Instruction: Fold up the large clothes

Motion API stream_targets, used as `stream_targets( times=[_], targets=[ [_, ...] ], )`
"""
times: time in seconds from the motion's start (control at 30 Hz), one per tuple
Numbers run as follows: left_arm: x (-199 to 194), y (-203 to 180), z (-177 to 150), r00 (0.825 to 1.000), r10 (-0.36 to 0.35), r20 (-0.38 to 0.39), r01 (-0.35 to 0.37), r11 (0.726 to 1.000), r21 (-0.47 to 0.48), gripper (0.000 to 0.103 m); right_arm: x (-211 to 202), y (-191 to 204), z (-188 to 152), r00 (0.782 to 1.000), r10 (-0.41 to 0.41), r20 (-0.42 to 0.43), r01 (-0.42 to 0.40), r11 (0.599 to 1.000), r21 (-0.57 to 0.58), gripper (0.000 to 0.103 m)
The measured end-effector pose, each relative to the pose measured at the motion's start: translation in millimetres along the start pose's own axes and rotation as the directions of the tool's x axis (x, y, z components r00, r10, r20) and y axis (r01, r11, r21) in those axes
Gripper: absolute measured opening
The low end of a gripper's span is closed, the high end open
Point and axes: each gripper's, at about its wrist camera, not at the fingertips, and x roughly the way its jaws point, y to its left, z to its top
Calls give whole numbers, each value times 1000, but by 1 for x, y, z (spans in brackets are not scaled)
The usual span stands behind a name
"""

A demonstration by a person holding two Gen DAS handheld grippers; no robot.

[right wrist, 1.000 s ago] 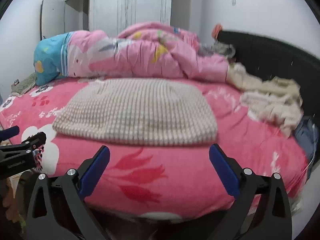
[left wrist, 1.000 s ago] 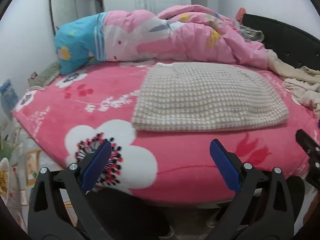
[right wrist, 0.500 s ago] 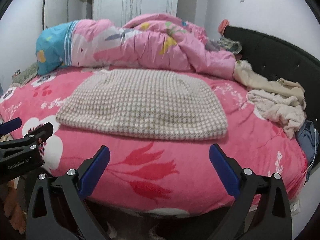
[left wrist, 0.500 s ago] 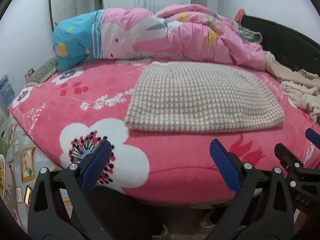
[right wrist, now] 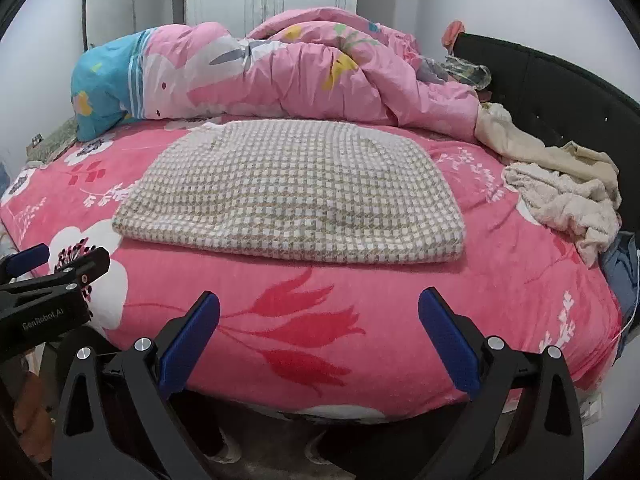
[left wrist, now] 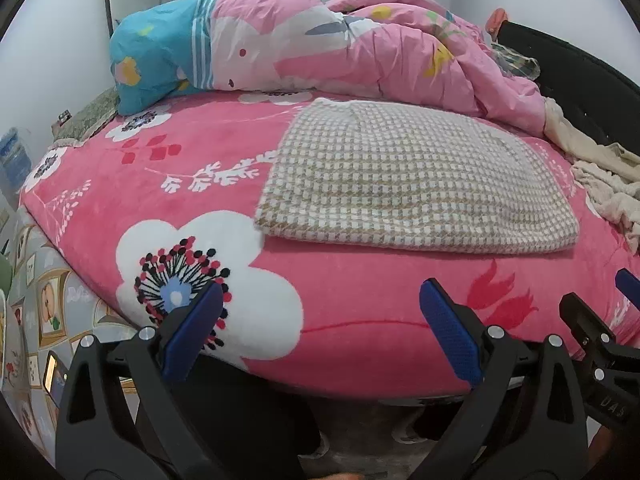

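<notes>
A beige-and-white checked garment [left wrist: 416,178] [right wrist: 296,192] lies folded flat in the middle of a round bed with a pink flowered cover [left wrist: 200,184] [right wrist: 360,320]. My left gripper [left wrist: 320,312] hangs open at the bed's near edge, short of the garment's front left corner, with nothing between its blue pads. My right gripper [right wrist: 320,320] is open too, in front of the garment's near hem, holding nothing. Each gripper shows at the side of the other's view: the right one [left wrist: 600,320], the left one [right wrist: 52,280].
A rumpled pink and blue quilt [left wrist: 320,44] [right wrist: 280,76] lies across the far side. Cream clothes [right wrist: 560,188] [left wrist: 604,176] are heaped at the right by the black headboard [right wrist: 560,92]. Blue fabric [right wrist: 624,268] hangs at the right edge. Patterned floor [left wrist: 36,300] is at the left.
Both grippers have risen and come a little closer to the bed, so the garment sits lower and larger in view. Both stayed open.
</notes>
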Motion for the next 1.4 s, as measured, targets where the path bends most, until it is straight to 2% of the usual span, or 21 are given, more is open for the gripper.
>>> stream_targets(
  times=[0.47, 0.83, 1.4],
  targets=[
    [6, -8, -2, 999, -12, -36, 13, 1000, 26, 95, -2, 5, -1, 1000, -8, -9, 8, 1000, -8, 97],
    [10, -3, -3, 998, -27, -59, 27, 1000, 4, 95, 0, 7, -4, 1000, -15, -22, 15, 1000, 3, 97],
    [10, -8, -6, 997, -36, -65, 37, 999, 5, 95, -4, 3, -4, 999, -33, -17, 33, 999, 14, 97]
  ],
)
